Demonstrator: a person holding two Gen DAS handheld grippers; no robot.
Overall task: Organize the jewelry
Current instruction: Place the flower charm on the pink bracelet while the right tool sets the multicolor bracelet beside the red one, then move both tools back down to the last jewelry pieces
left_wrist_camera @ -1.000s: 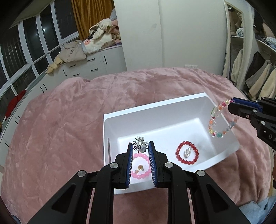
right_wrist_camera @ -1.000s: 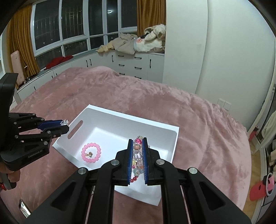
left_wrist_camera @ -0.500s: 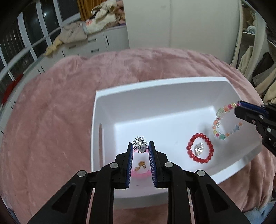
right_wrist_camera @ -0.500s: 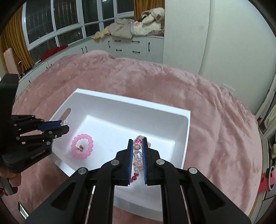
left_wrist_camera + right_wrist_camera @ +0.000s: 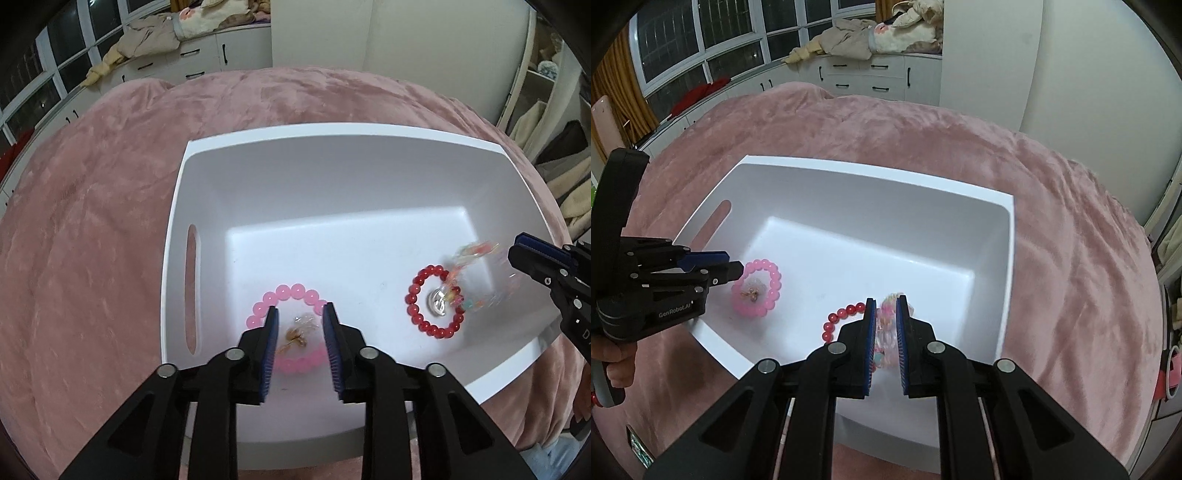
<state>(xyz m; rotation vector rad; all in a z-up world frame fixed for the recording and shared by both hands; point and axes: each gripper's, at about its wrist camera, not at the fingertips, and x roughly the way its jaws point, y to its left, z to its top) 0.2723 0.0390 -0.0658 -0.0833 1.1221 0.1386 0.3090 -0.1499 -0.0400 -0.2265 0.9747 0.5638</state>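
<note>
A white bin (image 5: 295,144) sits on the pink bed. Inside lie a pink bead bracelet (image 5: 291,293) with a small gold piece (image 5: 295,336) and a blurred silver brooch (image 5: 306,319) in its ring, and a red bead bracelet (image 5: 417,291) around a silver charm (image 5: 437,304). My left gripper (image 5: 300,314) is open above the pink bracelet. My right gripper (image 5: 885,306) is open; the multicoloured bead bracelet (image 5: 886,325) shows blurred between its jaws, dropping by the red bracelet (image 5: 846,312). It also shows blurred in the left wrist view (image 5: 476,266).
The pink plush blanket (image 5: 92,203) surrounds the bin (image 5: 871,184). White drawers with piled clothes (image 5: 871,37) stand under the windows. A wardrobe with hanging clothes (image 5: 554,147) is at the right. A white wall (image 5: 1100,81) is behind the bed.
Both grippers lowered toward the bin and opened. The silver brooch left the left jaws and fell into the pink bracelet's ring. The multicoloured bracelet is slipping from the right jaws.
</note>
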